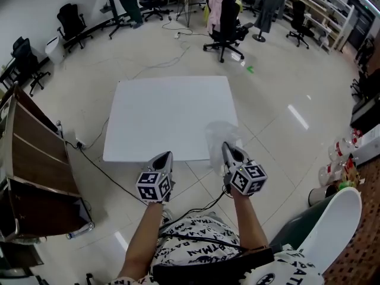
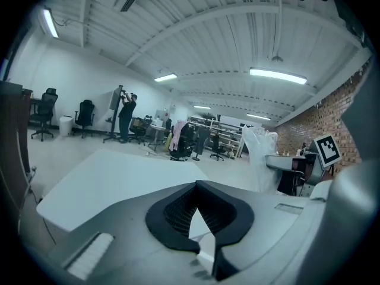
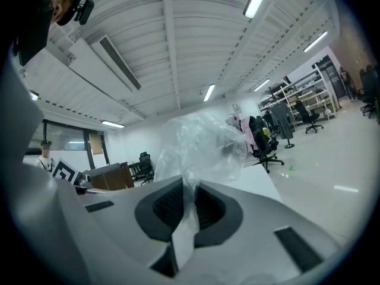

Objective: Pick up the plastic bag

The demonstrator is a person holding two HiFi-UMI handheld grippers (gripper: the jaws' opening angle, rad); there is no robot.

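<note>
head view: a white surface (image 1: 172, 117) stands on a tiled floor (image 1: 285, 100). the left gripper (image 1: 168, 154) sits at the surface's near edge, left of the right gripper (image 1: 226, 145), which is at the near right corner. a clear bag (image 1: 222, 134) rises from the tip of the right gripper, hanging over that corner and lifted off the top. a black cable (image 1: 101, 166) runs across the floor on the left, beside a brown shelf (image 1: 29, 153). an office chair (image 1: 224, 22) stands on the far side.

left gripper view: the fingers (image 2: 178, 212) of the left gripper (image 2: 196, 186) are clenched, their tips meeting, with nothing between them; only the surface (image 2: 107, 183) shows through the small gap below the tips. the bag (image 2: 261, 153) stands up to the right. far off on the left a person (image 2: 126, 114) stands at a stand.

right gripper view: the fingers (image 3: 163, 209) of the right gripper (image 3: 189, 186) are clamped on the bag (image 3: 202, 147). a thin pinched strip of plastic runs down between them, and the crumpled bulk billows up above the tips. part of the surface (image 3: 255, 180) shows just behind it.
</note>
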